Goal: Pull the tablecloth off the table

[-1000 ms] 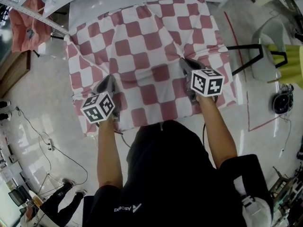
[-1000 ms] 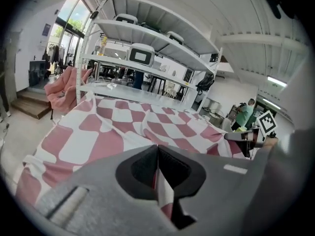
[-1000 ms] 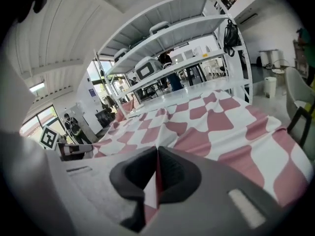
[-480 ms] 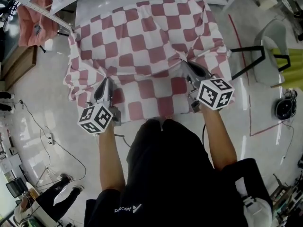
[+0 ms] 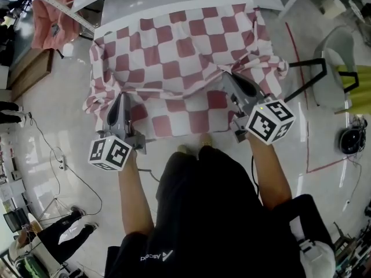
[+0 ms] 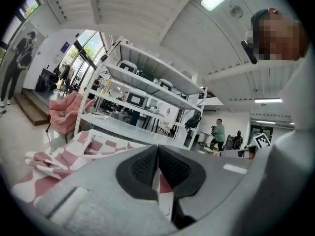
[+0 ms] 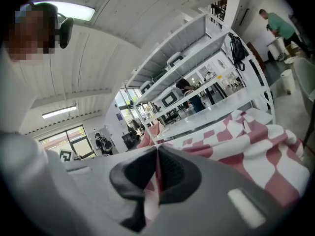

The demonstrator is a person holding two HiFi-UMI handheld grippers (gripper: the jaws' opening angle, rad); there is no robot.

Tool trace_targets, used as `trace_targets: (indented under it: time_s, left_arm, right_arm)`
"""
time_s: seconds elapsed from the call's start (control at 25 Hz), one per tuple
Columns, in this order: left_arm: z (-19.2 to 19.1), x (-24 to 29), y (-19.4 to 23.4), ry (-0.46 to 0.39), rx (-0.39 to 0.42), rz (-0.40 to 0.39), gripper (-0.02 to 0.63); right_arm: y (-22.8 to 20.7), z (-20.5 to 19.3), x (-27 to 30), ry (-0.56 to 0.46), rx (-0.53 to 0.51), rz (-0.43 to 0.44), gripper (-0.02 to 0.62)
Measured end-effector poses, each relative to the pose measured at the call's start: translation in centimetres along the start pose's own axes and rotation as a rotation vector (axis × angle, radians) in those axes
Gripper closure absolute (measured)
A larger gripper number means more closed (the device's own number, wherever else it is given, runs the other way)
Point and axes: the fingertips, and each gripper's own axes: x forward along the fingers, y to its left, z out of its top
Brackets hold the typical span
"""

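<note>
A red-and-white checked fabric tablecloth (image 5: 179, 68) lay across most of the white rectangular bench (image 5: 174, 6). A bare white strip of the bench top showed along the far edge, while the near part of the cloth hung crumpled over the near edge towards the person. The left gripper (image 5: 120, 104) was by the bench's near-left corner. In its own view the left gripper (image 6: 157, 165) had its dark padded fingers (image 6: 139, 167) pressed together on a thin fold of the cloth, which came out between them. The right gripper (image 5: 235, 81) was by the near-right corner. In its own view the right gripper (image 7: 157, 170) was likewise clamped tight on a pinched ridge of the checked fabric, with the rest of the tablecloth (image 7: 246, 136) spreading in loose folds beyond the fingers (image 7: 173, 171). Creases ran across the cloth from both pinch points, and it bunched at the left and right edges of the bench. Each gripper carried a white cube with black square markers (image 5: 110, 153), held near the person's body. Off the bench's far-left corner a pink garment (image 5: 49, 22) hung from a rail, and a pale chair (image 5: 336, 68) stood on the glossy floor (image 5: 52, 126) to the right.
</note>
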Motion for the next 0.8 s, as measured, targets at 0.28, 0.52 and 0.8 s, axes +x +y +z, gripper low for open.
trace_targets:
  time_s: [0.28, 0.52, 0.8]
  left_arm:
    - [3.6, -6.5, -2.2, -0.120, 0.003, -0.031, 0.597]
    - [6.7, -12.1, -3.7, -0.213, 0.025, -0.109, 0.597]
    - [10.2, -20.2, -4.7, -0.294, 0.075, -0.189, 0.595]
  right_arm:
    - [5.0, 1.0, -4.5, -0.087, -0.032, 0.015, 0.591]
    - [9.7, 2.2, -8.5, -0.189, -0.078, -0.007, 0.591]
    - [17.1, 2.1, -13.5, -0.268, -0.172, -0.030, 0.591]
